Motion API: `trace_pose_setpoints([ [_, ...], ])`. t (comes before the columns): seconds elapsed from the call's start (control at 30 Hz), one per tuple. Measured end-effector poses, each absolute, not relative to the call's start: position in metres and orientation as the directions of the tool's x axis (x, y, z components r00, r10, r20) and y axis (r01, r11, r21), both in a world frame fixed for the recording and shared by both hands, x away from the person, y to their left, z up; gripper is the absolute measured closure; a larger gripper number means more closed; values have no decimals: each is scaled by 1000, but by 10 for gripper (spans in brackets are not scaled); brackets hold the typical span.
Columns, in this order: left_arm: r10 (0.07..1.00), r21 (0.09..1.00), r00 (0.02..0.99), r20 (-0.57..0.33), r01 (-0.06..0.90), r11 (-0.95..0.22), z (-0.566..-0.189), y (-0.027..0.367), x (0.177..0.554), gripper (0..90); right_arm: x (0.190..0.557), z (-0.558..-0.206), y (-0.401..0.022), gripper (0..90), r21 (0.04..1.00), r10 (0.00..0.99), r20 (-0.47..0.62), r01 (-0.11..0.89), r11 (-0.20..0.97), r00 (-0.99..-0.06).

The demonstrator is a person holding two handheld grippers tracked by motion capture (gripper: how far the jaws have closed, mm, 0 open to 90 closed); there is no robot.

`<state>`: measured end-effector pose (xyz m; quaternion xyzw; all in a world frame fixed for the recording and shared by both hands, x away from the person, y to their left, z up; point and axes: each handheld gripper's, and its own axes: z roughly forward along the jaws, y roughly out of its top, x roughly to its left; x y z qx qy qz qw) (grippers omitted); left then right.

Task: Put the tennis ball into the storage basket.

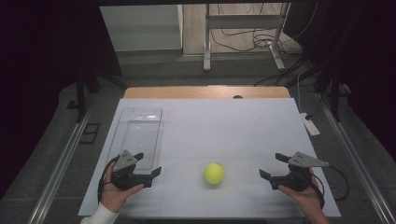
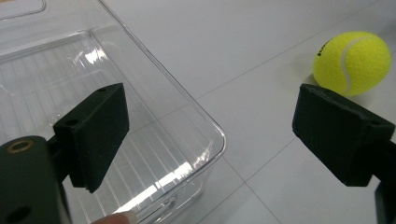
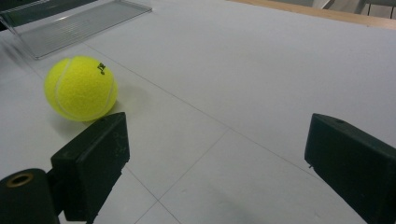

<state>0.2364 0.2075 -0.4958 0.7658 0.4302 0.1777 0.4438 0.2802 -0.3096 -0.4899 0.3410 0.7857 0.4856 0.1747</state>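
Currently: tennis ball (image 1: 214,173) on counter (image 1: 224,126); left tongs (image 1: 148,164) and right tongs (image 1: 273,166) flank it, both agape, empty.

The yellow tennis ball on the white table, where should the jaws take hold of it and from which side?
Grip the yellow tennis ball across its widest middle, coming from above or from the right gripper side. It is round, sits alone on the white table, and both sides are free, so open jaws can straddle it.

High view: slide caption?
Open left gripper and right gripper flank a tennis ball; clear tray behind left.
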Motion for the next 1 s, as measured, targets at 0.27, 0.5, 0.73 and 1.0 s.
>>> trace_pose_setpoints([
  [0.27,817,832,566,-110,502,-236,-496,207,236,122,280,-490,-310,72,882,706,59,367,294,-706],
  [0.5,820,828,563,-108,507,-239,-497,207,237,120,281,-491,-311,74,880,708,64,374,292,-703],
  [0.73,820,828,562,-113,509,-235,-497,208,237,120,282,-492,-311,75,878,706,67,378,293,-705],
  [1.0,821,831,560,-113,507,-231,-496,208,237,120,281,-492,-311,76,879,706,68,377,292,-705],
])
